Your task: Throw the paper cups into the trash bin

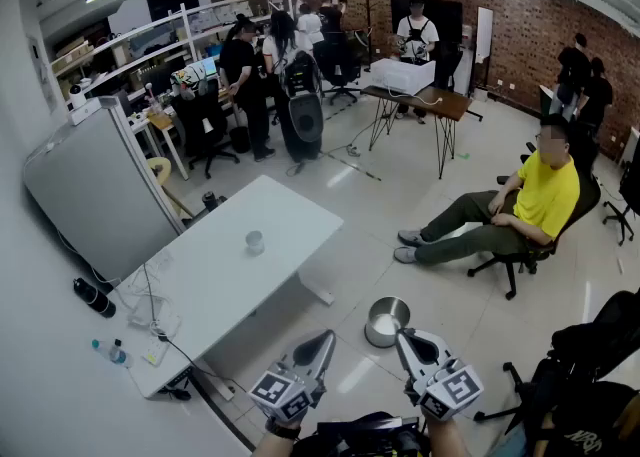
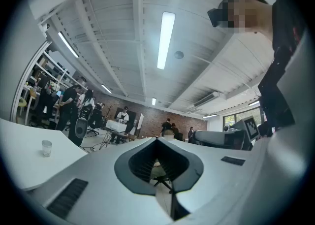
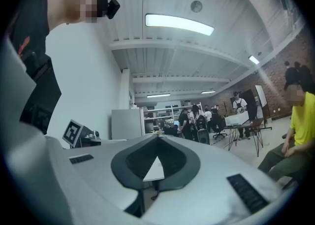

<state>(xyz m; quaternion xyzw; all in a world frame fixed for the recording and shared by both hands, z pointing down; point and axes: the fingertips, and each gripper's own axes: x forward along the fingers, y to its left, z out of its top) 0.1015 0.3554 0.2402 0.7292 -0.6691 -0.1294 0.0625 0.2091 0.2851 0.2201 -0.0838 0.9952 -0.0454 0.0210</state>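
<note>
A small paper cup (image 1: 254,241) stands alone on the white table (image 1: 220,275); the left gripper view shows this cup (image 2: 47,147) far off to the left. A round metal trash bin (image 1: 385,322) sits on the floor just beyond my two grippers. My left gripper (image 1: 327,336) is shut and empty, held low to the left of the bin. To the bin's right, my right gripper (image 1: 401,336) is also shut with nothing in it. Each gripper view shows its own jaws meeting at the tip, left gripper (image 2: 157,139) and right gripper (image 3: 157,136).
A person in a yellow shirt (image 1: 545,200) sits in an office chair to the right. A black chair (image 1: 590,355) stands at the near right. A grey cabinet (image 1: 100,190) flanks the table's left end, where cables and a bottle (image 1: 117,352) lie. Several people stand at desks at the back.
</note>
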